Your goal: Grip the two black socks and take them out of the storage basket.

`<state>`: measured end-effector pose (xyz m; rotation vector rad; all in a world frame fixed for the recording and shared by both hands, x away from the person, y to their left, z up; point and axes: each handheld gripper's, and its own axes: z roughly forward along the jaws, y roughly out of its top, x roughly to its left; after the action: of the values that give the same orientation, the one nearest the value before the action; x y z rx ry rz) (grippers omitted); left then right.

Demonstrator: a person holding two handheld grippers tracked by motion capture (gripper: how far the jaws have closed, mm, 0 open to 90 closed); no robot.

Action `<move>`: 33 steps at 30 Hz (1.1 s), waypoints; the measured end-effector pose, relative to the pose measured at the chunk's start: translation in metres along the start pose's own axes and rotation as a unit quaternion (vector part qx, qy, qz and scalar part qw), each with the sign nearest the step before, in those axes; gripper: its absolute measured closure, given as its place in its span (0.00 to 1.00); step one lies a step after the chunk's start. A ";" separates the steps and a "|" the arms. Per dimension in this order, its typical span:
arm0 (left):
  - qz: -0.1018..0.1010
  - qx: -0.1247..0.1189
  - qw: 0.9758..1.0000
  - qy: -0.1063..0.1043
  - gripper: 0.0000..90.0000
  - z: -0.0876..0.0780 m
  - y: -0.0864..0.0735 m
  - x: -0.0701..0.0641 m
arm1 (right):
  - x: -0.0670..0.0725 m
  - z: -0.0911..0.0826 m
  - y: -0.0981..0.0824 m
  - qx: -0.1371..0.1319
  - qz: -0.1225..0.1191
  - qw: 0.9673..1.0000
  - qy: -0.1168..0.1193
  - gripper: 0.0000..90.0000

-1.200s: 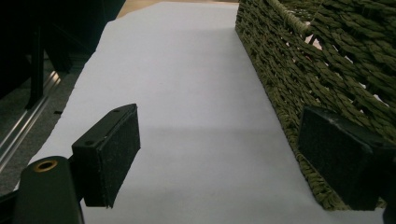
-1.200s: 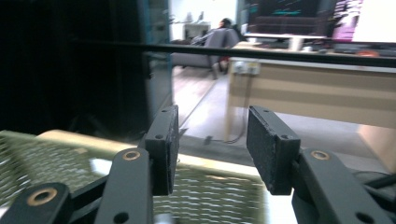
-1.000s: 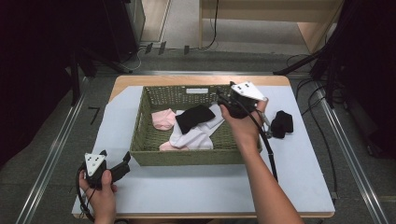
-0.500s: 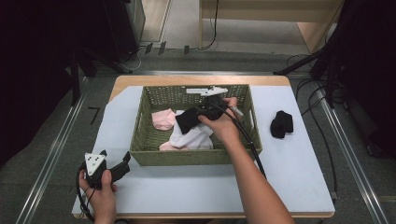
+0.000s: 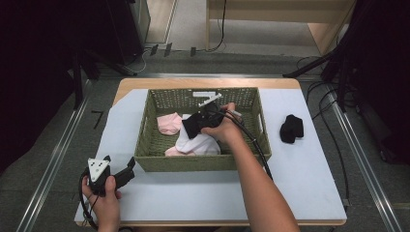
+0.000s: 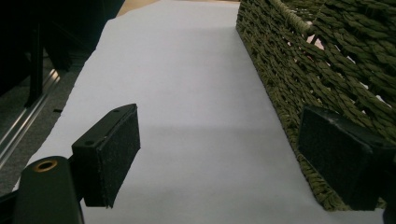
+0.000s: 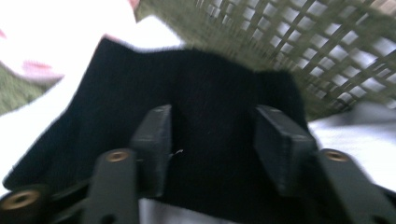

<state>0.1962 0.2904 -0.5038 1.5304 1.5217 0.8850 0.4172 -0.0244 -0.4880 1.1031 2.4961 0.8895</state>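
The black sock (image 5: 192, 124) lies in the green woven basket (image 5: 200, 162) near the middle of the table (image 5: 309, 179), draped over a heap of white cloth (image 5: 199, 144) with a pink sock (image 5: 169, 123) just beside it on the left. You reach in over the basket's near wall with your right hand, and your right gripper (image 5: 197, 122) is low over the black sock. In the right gripper view the sock (image 7: 201, 98) spreads flat beneath and beyond your right gripper (image 7: 212, 135). Its jaws stand about half open, one on each side of the fabric's middle, and they have just been closing. The fabric sits in the gap between them, yet the pads do not seem to press it, so I judge this a grasp about to be made, not one made. The picture is blurred, so contact is hard to read.

A second dark, balled sock (image 5: 291, 128) rests on the table to the right of the basket, well apart from it, likely the place where socks of this colour are gathered.

Your left hand (image 5: 104, 200) rests at the near left corner of the table, out of the way of the work. Your left gripper (image 6: 219, 158) points along the bare white surface beside the basket's outer wall (image 6: 336, 60), jaws wide with nothing between them.
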 end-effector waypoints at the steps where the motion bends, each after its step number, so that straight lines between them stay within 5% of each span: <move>1: 0.000 0.000 1.000 0.000 0.16 0.000 0.000 0.000 | 0.000 0.000 0.000 0.000 -0.002 1.000 0.001 0.64; 2: 0.000 0.000 1.000 0.000 0.16 0.000 0.000 0.000 | 0.000 -0.004 0.001 0.002 -0.005 1.000 0.006 0.77; 4: 0.000 0.000 1.000 0.000 0.16 0.000 0.000 0.000 | 0.001 -0.005 0.002 0.006 -0.001 1.000 0.011 0.85; 10: 0.000 0.000 1.000 0.000 0.16 0.000 0.000 0.000 | -0.001 -0.013 0.005 -0.008 0.019 1.000 0.016 0.89; 17: 0.000 0.000 1.000 -0.001 0.16 0.000 0.000 0.000 | -0.007 -0.032 0.009 -0.080 0.043 0.996 -0.001 0.91; 22: 0.000 0.001 1.000 0.000 0.16 0.000 0.000 0.000 | -0.008 -0.048 0.012 -0.147 0.048 0.988 -0.015 0.91; 23: 0.000 0.001 1.000 0.000 0.16 0.000 0.000 0.000 | -0.008 -0.056 0.013 -0.173 0.045 0.984 -0.023 0.91; 25: 0.000 0.001 1.000 0.000 0.16 0.000 0.000 0.000 | -0.008 -0.059 0.013 -0.182 0.045 0.982 -0.025 0.91; 32: 0.000 0.001 1.000 0.000 0.16 0.000 0.000 0.000 | -0.012 -0.080 0.012 -0.250 0.045 0.966 -0.047 0.91; 33: 0.000 0.001 1.000 0.000 0.16 0.000 0.000 0.000 | -0.015 -0.088 0.011 -0.270 0.047 0.960 -0.057 0.91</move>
<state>0.1963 0.2906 -0.5038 1.5322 1.5220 0.8838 0.3921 -0.0670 -0.4130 1.0453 1.9397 1.3816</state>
